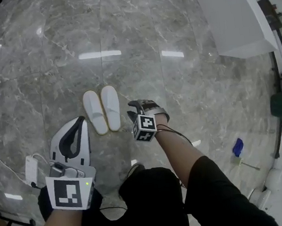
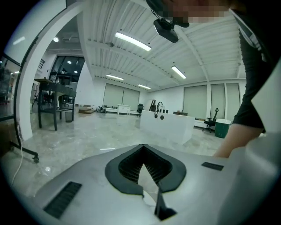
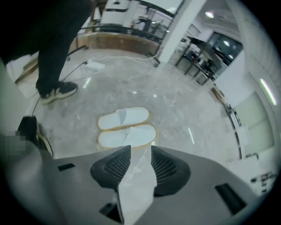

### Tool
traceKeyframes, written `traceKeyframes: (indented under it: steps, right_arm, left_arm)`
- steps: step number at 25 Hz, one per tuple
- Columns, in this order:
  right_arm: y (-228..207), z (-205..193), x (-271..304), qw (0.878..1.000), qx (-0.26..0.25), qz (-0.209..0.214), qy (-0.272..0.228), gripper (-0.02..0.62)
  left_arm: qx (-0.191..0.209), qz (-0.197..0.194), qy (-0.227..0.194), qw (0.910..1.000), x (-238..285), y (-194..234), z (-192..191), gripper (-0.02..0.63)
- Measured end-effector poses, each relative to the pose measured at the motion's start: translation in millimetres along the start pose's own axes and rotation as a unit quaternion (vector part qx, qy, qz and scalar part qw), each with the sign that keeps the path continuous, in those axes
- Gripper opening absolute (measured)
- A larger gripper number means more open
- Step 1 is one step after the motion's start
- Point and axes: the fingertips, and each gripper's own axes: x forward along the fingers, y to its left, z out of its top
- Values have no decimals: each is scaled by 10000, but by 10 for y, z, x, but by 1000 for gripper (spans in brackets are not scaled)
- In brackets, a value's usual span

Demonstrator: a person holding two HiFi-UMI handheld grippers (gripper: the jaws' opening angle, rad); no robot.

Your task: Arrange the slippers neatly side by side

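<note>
Since the two slippers [image 1: 103,110] already lay touching, side by side and pointing the same way on the floor [image 1: 176,70], I judged the arranging as good as done. My right tool [image 3: 140,151] hung just beside them, spread and empty. My left tool [image 2: 143,149] pointed away, tips pressed together on nothing, so at most a slight squaring-up was left.

You have two white slippers, the left slipper [image 1: 94,112] and the right slipper [image 1: 111,107]. You hold two grippers, a left gripper [image 1: 74,127] and a right gripper [image 1: 132,109], and there's one white counter [image 1: 231,18].
</note>
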Motion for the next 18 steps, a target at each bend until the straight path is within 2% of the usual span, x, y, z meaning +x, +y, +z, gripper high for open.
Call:
traceKeyframes:
  steps: [3,6,9,12,15,18]
  right_arm:
    - [182,-59,-610,9907,1355,63,123,121]
    - [301,-124,-1322,9744,2229,76,288,121]
    - [318,-165,-2049,9551,2930,47,434,121]
    - [247,-114,-2722,9309,3627,-35,430,121]
    - [147,32,-3340,9122,4083,-166,297,121]
    - [65,220,-3918,8983,4385,-258,86,121]
  left_arm:
    - [-35,-16,219,9998,-213,-143,268,2]
    - [-189,-141,435,9988,-476,-341,698,0]
    - [-52,-183,603,9980,-737,-458,1191,2]
    - [195,-127,727,9971,-959,-496,1667,1]
    - [177,-81,794,9967,-1161,-548,2090,2]
    - [382,-18,893,9953,-1364,-581,2501,2]
